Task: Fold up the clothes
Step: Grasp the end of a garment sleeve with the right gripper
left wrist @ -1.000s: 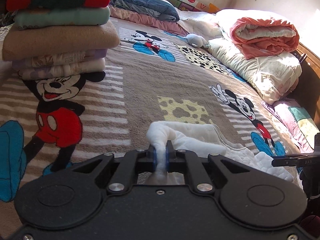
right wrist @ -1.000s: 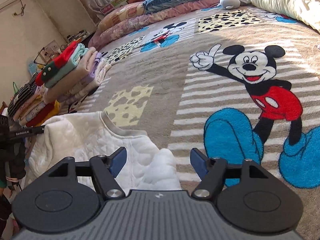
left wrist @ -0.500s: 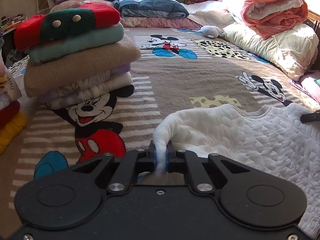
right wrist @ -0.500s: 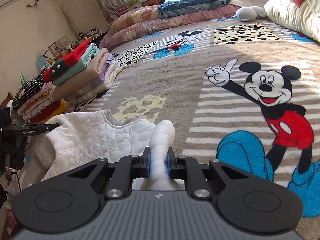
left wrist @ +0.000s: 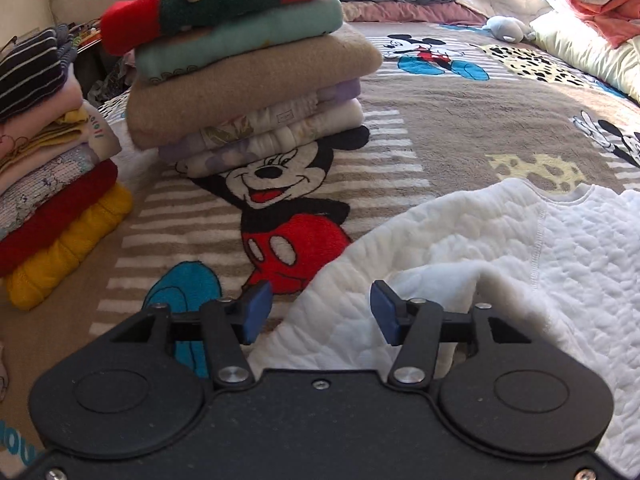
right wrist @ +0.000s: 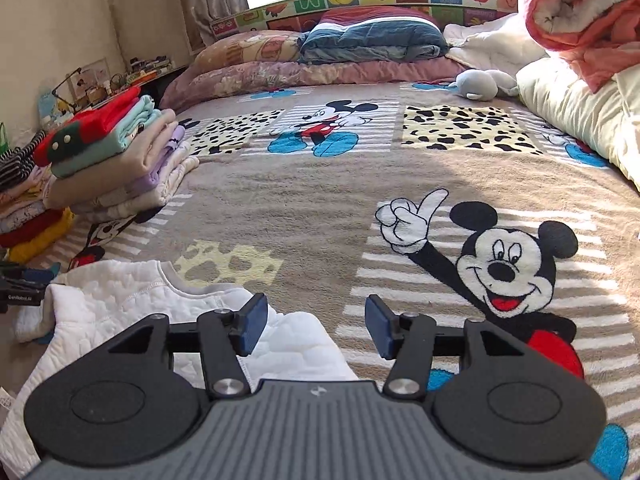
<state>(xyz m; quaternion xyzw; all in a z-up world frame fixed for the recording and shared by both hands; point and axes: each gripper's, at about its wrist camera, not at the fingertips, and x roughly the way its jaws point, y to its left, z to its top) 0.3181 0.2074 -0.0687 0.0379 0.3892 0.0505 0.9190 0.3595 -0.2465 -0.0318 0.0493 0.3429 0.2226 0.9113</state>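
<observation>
**A:** How does the left gripper [left wrist: 316,312] stand?

**B:** Its jaws have just been opening, and the blue pads [left wrist: 256,312] are parted. The white quilted garment [left wrist: 500,256] lies under and between them, but neither pad presses on it.

**A:** And the right gripper [right wrist: 314,326]?

**B:** The same: jaws just opened, pads apart, gripping nothing. A white fold of the garment reaches up between the fingers at the lower centre of that view; the rest spreads to the lower left.

**A:** Where does the garment lie overall?

**B:** Flat on the cartoon-mouse blanket [right wrist: 320,200], collar pointing up the frame. In the left wrist view it fills the lower right.

**A:** Further out?

**B:** A stack of folded clothes [left wrist: 244,64] sits in the upper left of the left view, well apart from the garment, with a second pile [left wrist: 52,184] at the left edge. Pillows [right wrist: 320,64] line the top of the right view.
</observation>
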